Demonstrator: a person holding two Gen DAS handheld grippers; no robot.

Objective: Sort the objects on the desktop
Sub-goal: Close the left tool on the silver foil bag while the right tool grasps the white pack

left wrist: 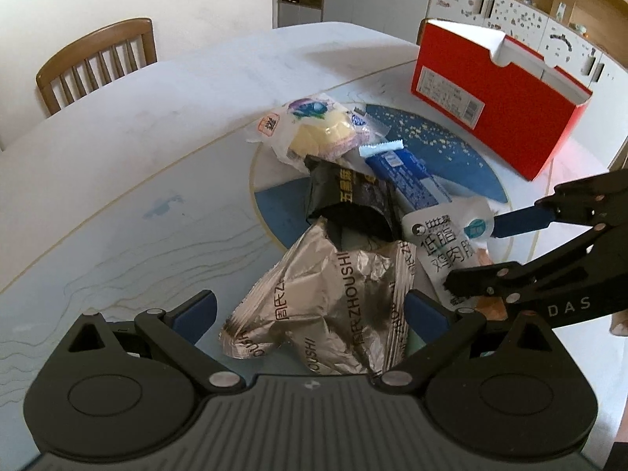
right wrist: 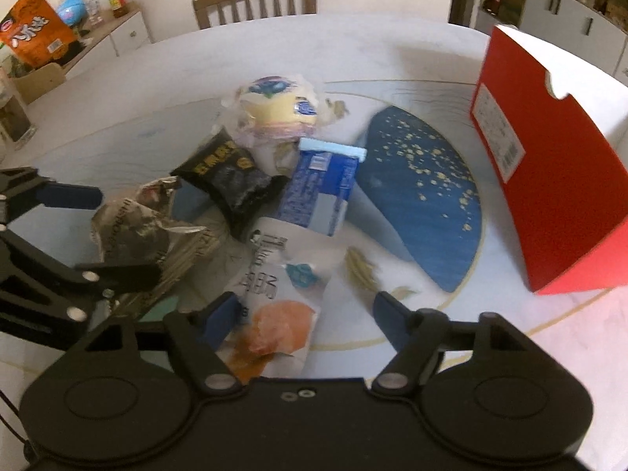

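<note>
My left tongs (left wrist: 310, 314) stand apart, straddling the near end of the crumpled silver snack bag (left wrist: 325, 306), whose long axis runs straight away from me toward the black packet (left wrist: 349, 204) it overlaps. My right tongs (right wrist: 306, 314) are likewise apart, low over the white chicken-breast pouch (right wrist: 271, 286), which lies lengthwise between the fingers on the surface (left wrist: 137, 157). Each pack is nearest its own tongs, and the red box (right wrist: 549, 180) stands off to my right, so I judge the right side closer to it.

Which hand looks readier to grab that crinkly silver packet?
Left, probably. The left gripper is open with the silver packet between its fingers. The right gripper is open over the white pouch instead.
</note>
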